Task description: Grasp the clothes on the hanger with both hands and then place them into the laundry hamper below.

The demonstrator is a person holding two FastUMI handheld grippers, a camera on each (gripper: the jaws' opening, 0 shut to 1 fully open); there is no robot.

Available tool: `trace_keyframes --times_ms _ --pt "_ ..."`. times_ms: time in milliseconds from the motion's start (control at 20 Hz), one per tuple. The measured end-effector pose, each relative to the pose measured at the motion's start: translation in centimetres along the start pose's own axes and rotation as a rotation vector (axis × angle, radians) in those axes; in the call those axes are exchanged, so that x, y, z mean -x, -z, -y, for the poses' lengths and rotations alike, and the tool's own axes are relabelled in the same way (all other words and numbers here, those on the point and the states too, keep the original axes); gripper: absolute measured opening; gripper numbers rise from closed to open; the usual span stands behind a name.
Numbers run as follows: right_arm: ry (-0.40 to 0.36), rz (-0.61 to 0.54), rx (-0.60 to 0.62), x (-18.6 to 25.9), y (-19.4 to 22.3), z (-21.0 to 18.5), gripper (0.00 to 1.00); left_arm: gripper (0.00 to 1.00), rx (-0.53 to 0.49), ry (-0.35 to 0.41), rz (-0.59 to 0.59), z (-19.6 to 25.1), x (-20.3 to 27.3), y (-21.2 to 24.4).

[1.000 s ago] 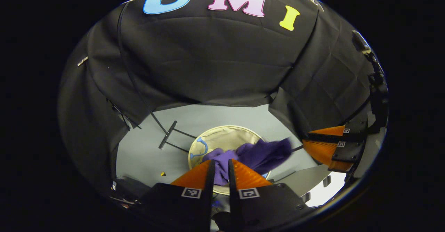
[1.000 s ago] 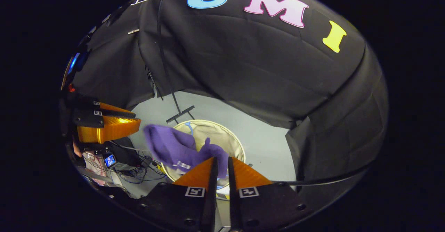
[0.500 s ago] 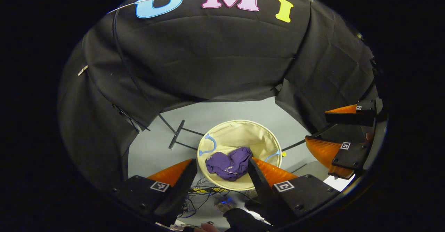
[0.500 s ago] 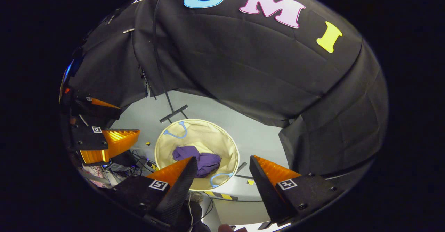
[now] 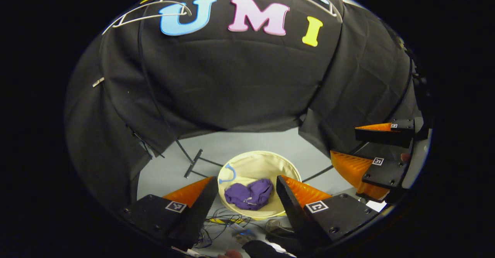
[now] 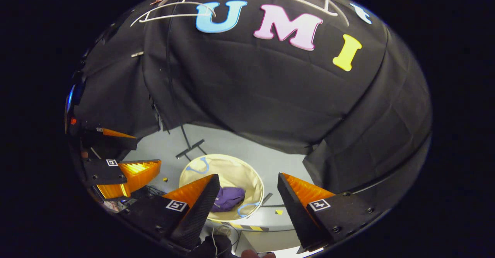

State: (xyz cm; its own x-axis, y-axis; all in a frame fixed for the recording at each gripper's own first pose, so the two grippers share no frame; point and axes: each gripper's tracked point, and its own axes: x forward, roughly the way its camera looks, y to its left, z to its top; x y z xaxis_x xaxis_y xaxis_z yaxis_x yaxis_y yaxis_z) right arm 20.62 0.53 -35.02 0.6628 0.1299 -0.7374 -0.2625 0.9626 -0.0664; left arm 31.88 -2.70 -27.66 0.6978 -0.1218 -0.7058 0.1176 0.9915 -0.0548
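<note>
The purple clothes (image 5: 248,193) are seen bunched inside the laundry hamper (image 5: 287,166), below and ahead of both the left gripper (image 5: 244,184) and right gripper (image 6: 247,184), each spread wide, holding nothing.

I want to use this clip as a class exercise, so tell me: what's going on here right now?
A person holds a gripper in each hand above a round laundry hamper on the floor. The purple garment lies crumpled inside the hamper, touched by neither tool. The left gripper and right gripper both have their jaws spread wide with nothing between them. A bare white hanger hangs near the top of the booth.
</note>
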Motion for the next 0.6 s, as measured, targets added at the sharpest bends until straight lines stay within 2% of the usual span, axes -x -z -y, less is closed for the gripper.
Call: trace_keyframes --times_ms 350,600 --pt "0.100 0.281 -0.098 9.5 -9.6 0.0 0.97 0.95 0.039 -0.011 0.333 -1.7 12.1 -8.0" --pt "0.151 0.459 -0.137 16.6 -13.5 -0.6 0.97 0.95 0.022 -0.026 0.556 -2.5 21.4 -12.8"
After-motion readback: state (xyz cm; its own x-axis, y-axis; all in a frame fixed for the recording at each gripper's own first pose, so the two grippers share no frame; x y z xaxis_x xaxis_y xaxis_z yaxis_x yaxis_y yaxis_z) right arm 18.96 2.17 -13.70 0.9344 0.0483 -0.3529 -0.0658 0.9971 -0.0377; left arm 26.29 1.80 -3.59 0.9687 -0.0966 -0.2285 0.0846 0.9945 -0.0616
